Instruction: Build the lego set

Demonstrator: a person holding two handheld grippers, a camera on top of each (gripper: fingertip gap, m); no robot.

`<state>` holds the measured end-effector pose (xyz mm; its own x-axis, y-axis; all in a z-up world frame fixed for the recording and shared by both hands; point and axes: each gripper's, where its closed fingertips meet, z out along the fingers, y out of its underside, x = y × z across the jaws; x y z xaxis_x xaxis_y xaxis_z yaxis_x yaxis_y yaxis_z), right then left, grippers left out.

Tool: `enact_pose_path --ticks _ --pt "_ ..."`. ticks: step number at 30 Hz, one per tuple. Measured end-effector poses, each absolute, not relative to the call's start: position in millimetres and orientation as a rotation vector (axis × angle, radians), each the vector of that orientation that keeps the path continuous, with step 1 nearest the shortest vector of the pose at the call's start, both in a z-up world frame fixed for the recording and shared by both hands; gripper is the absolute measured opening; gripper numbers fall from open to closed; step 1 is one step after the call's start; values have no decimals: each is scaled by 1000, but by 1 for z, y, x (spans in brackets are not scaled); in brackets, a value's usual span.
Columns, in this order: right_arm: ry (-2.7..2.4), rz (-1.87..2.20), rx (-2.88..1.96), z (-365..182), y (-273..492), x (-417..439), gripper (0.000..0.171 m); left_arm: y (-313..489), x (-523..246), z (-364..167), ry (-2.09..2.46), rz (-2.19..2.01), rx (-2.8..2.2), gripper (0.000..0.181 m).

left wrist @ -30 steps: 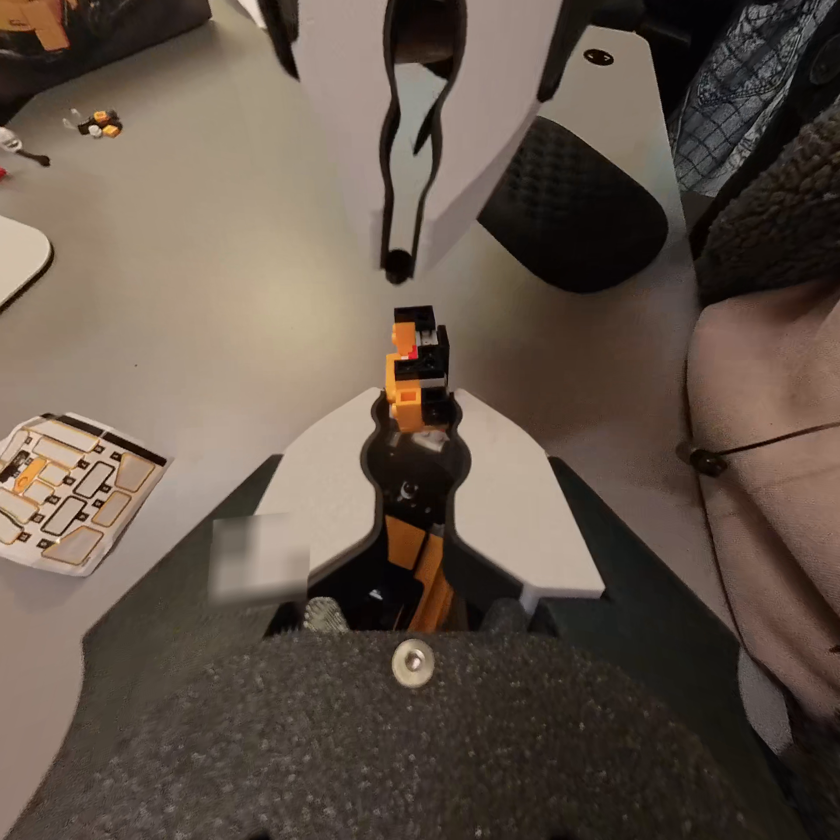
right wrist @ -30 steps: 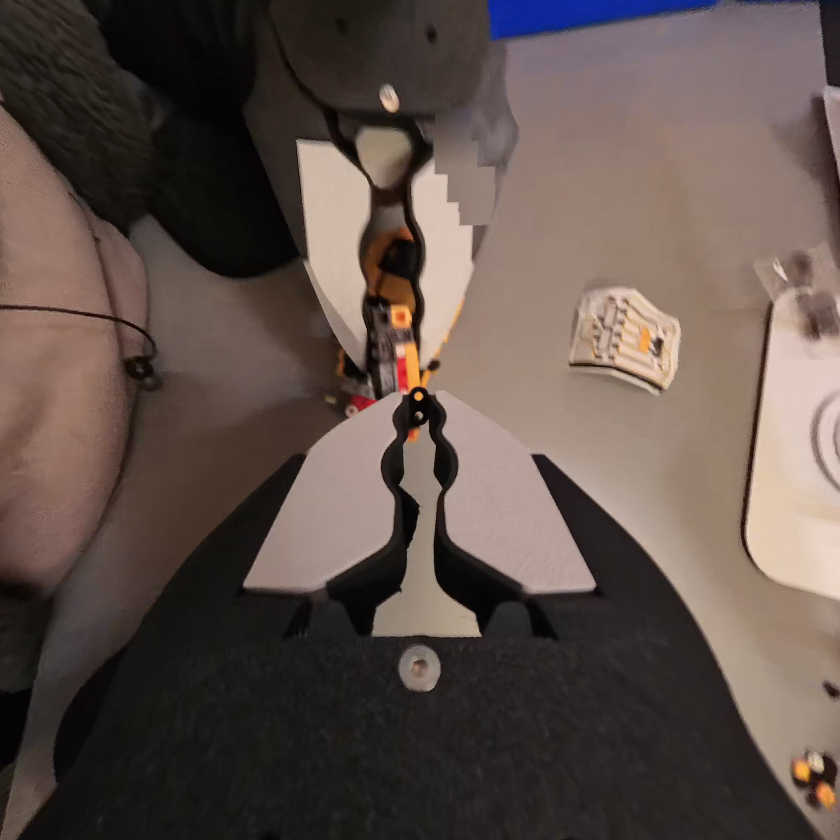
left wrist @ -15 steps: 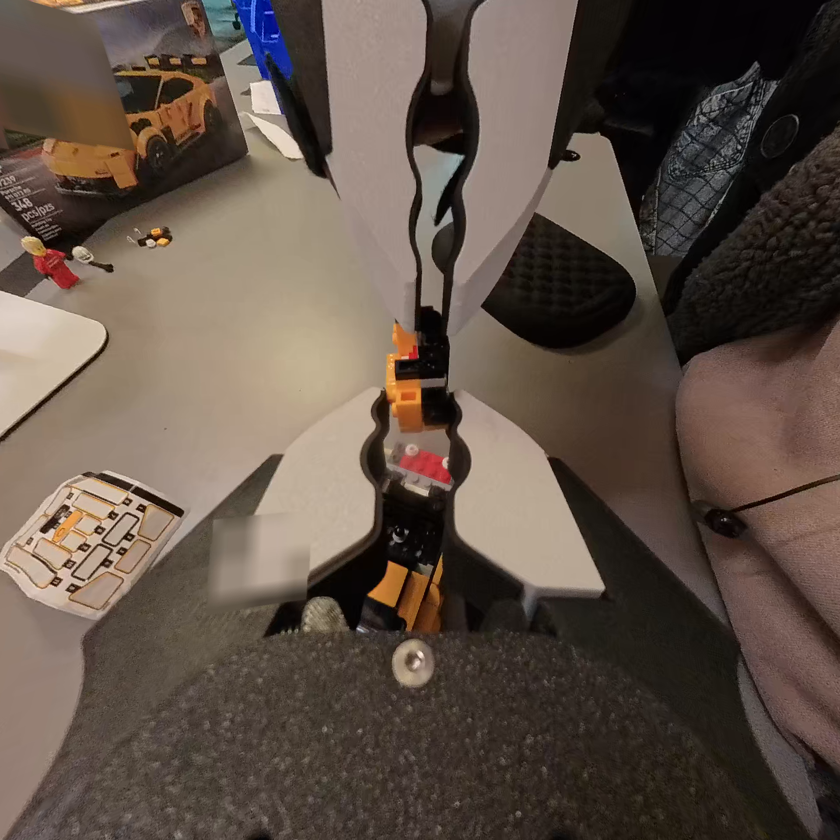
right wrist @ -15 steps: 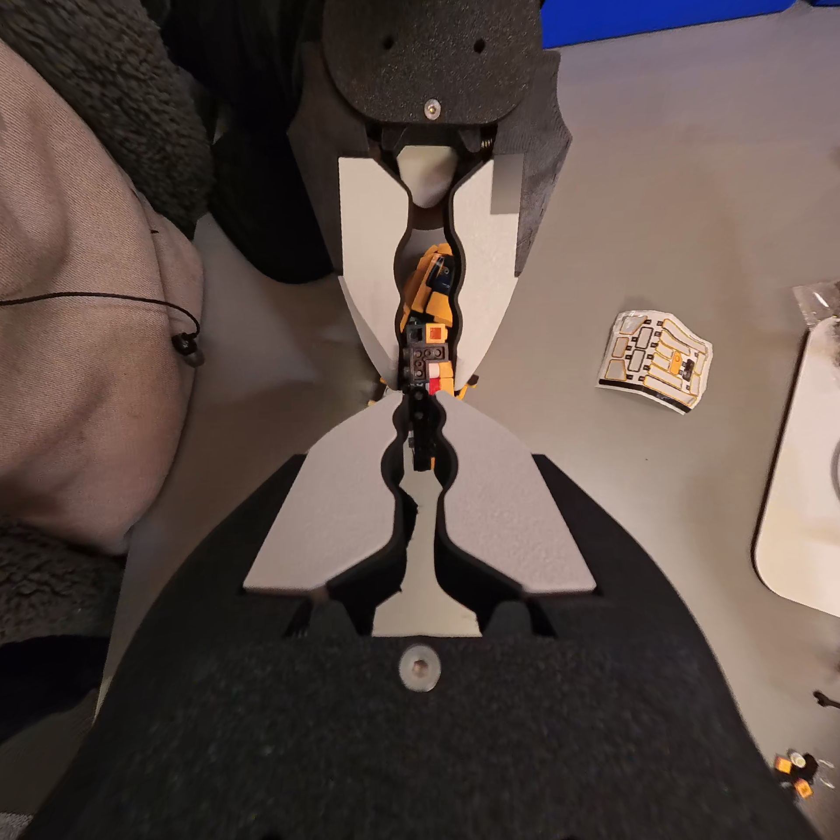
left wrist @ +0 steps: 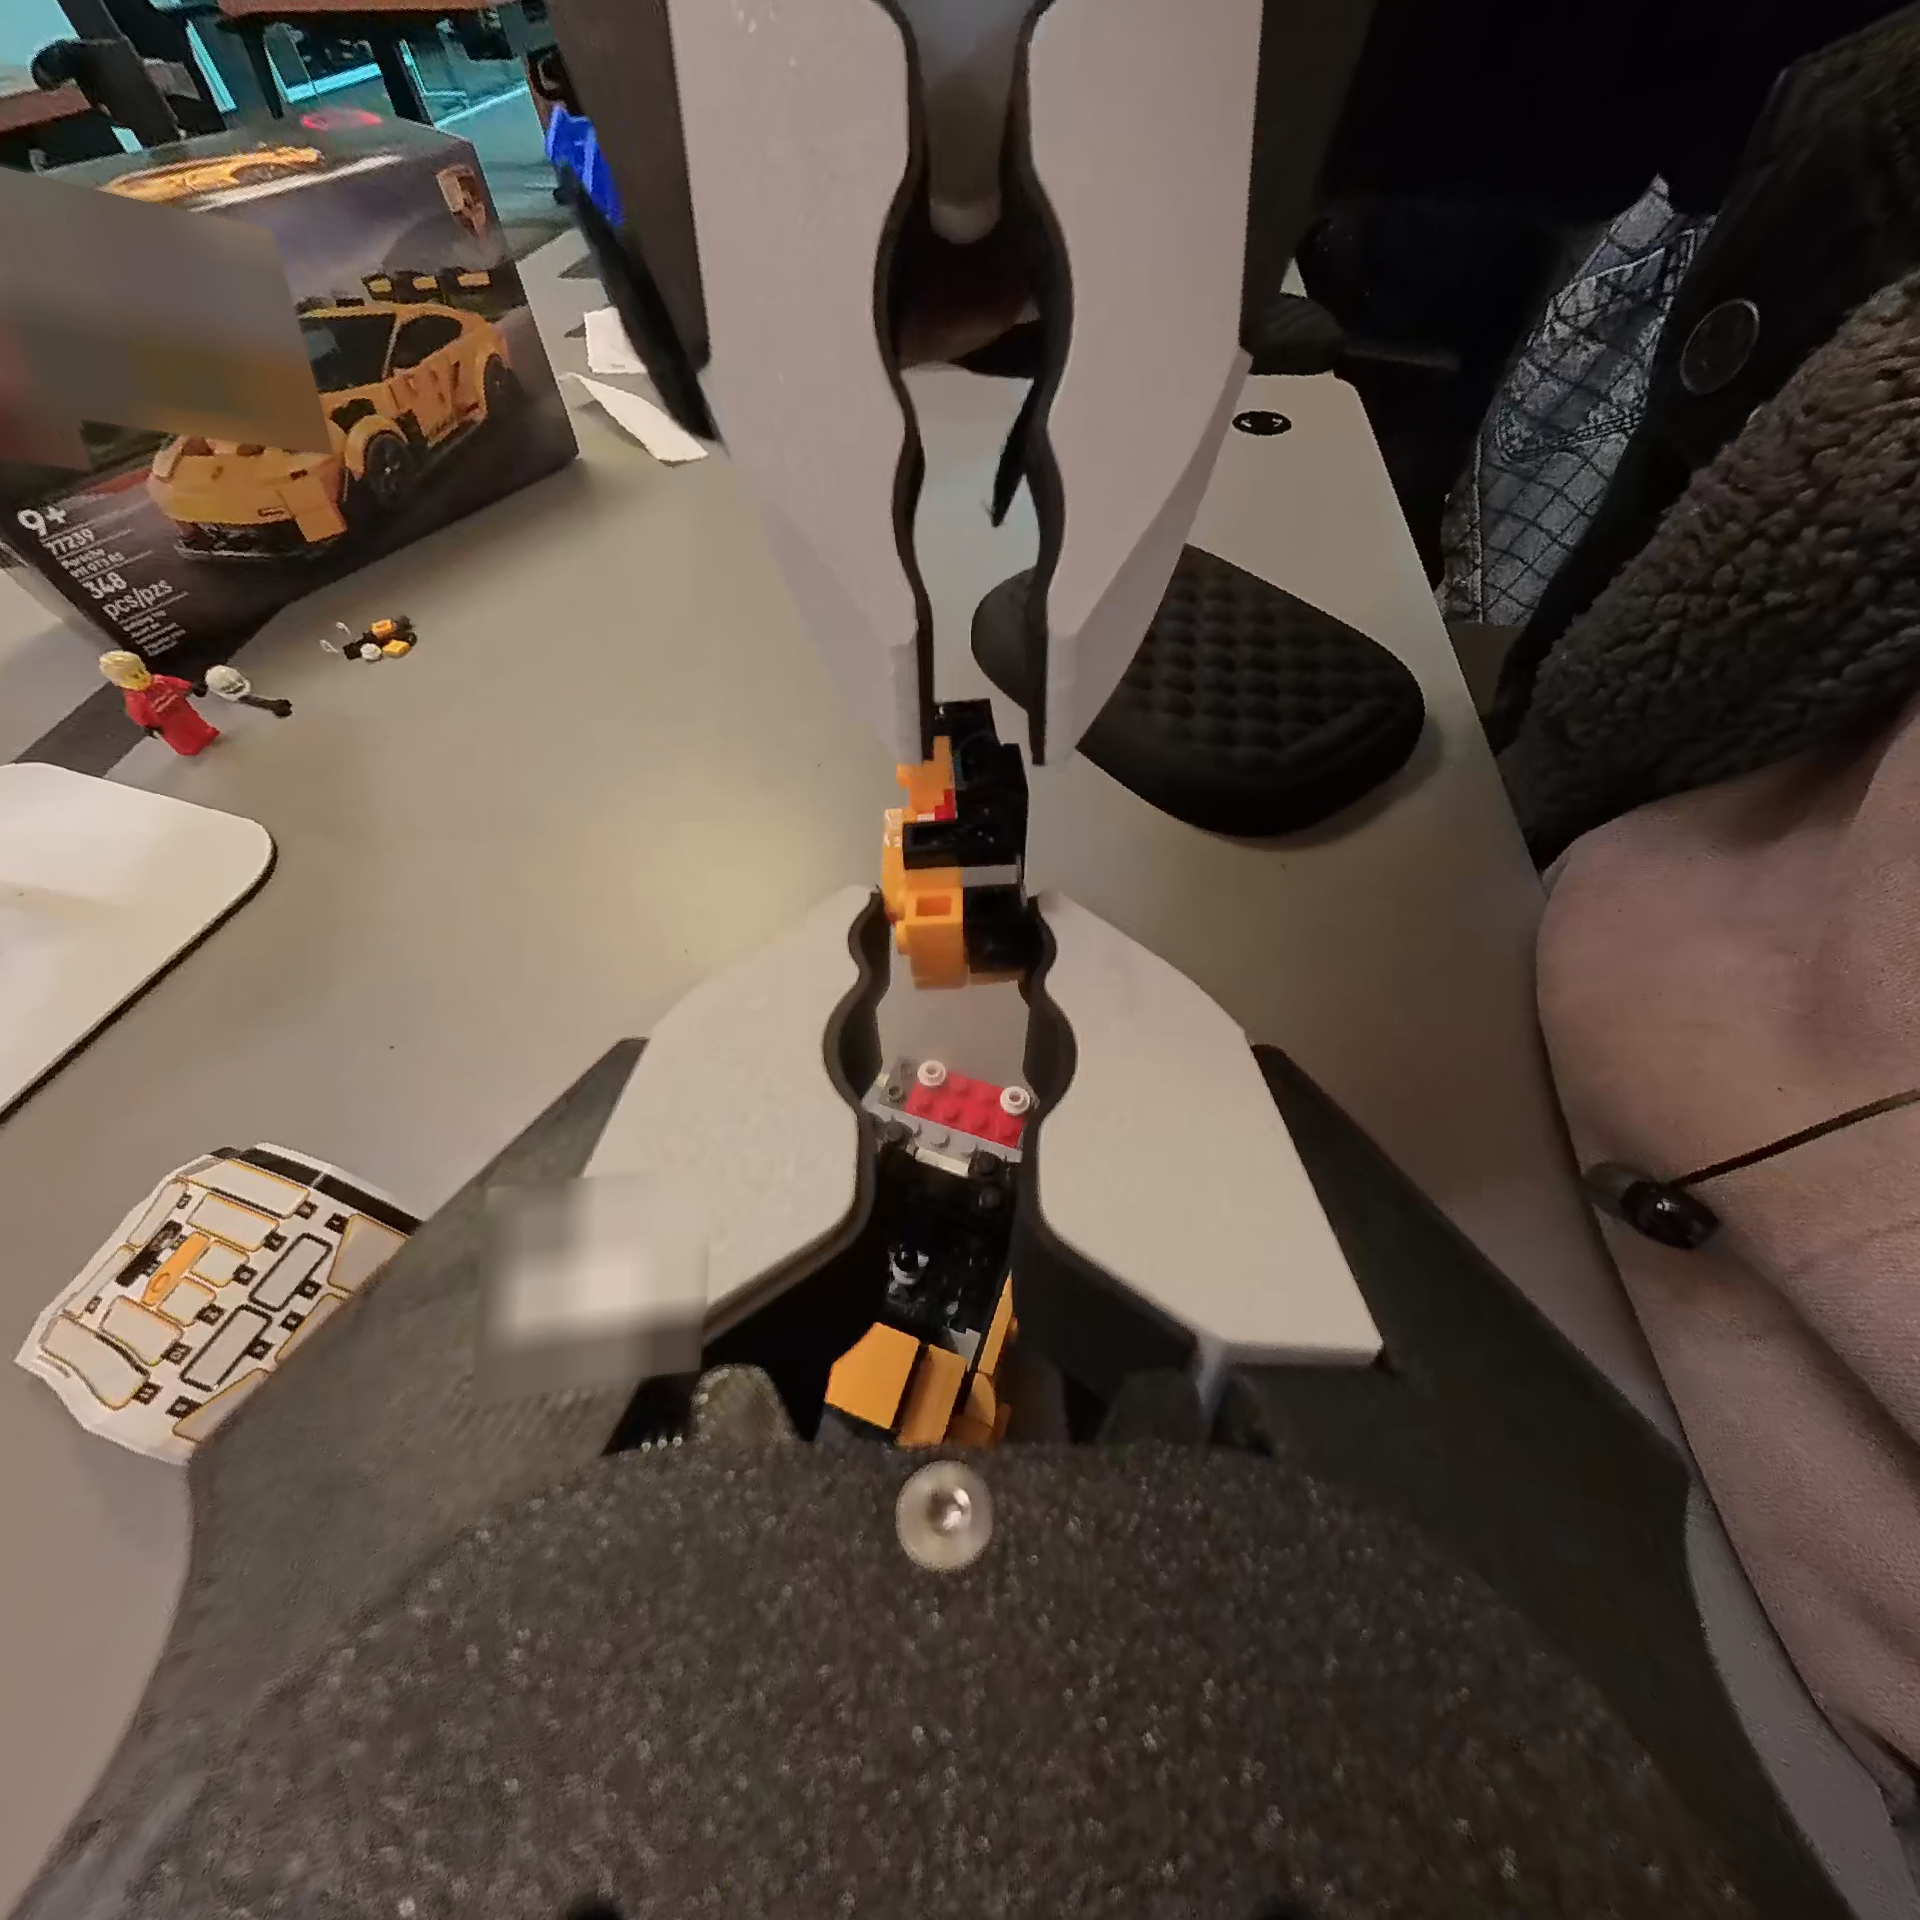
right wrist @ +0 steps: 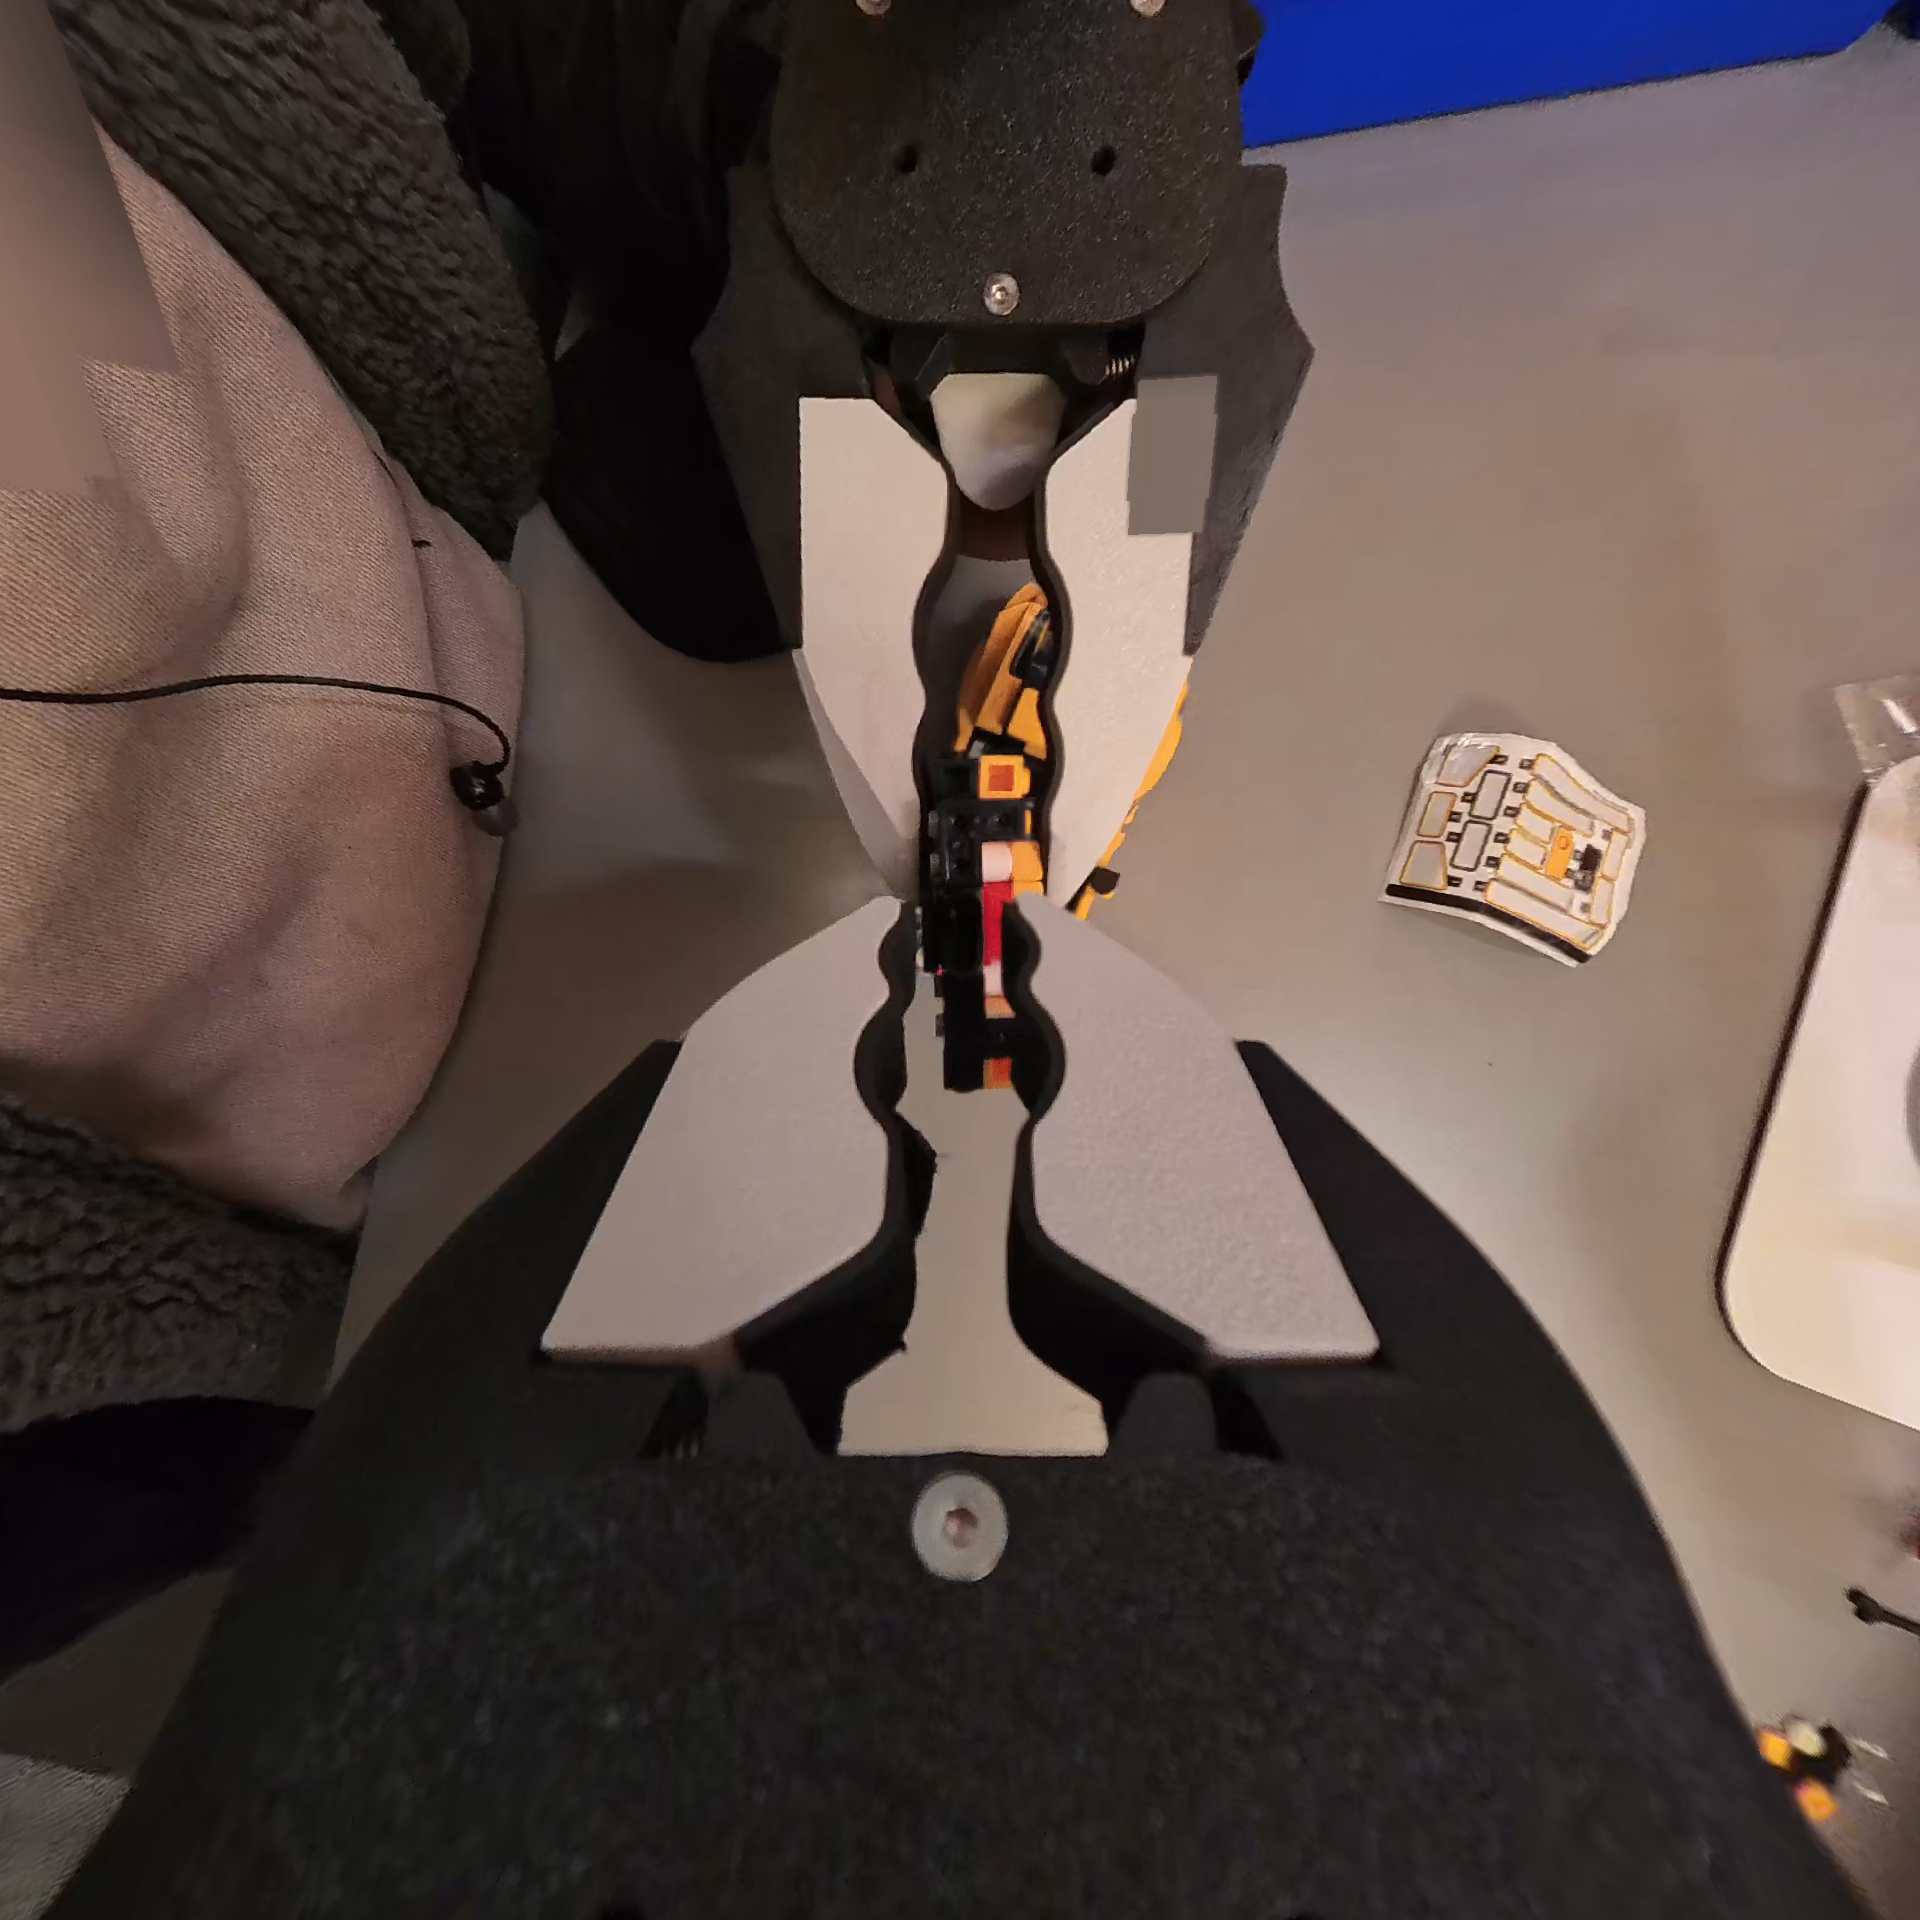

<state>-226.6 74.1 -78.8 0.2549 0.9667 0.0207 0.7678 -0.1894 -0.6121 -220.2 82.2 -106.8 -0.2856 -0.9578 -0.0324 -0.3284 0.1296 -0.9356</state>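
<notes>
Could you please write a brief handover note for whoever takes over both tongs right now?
Left tongs: shut on the orange-and-black lego car build, held above the grey table.
Right tongs: closed around the build's far end; whether they grip it or press a small part on is unclear.
Elsewhere: sticker sheet, red minifigure, a few loose pieces and the set box on the table.
Done: part of the car body is assembled.
Left: the car is unfinished; stickers appear mostly unapplied, loose pieces remain.

Left gripper and right gripper tip-to-tip, fingers clamped.
</notes>
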Motion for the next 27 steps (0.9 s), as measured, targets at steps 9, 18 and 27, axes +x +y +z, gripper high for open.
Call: enact_pose_path --ticks 9,18,27 --pt "-1526 -34 -1721 -76 87 -222 35 92 -219 -97 1571 -1361 -1451 24" --pt "-1468 -344 -1580 -79 96 -224 33 94 -219 -91 1485 -1446 -1549 24" --pt "-1447 -341 -1596 -75 93 -225 31 89 -220 -85 1466 -1519 -1561 23"
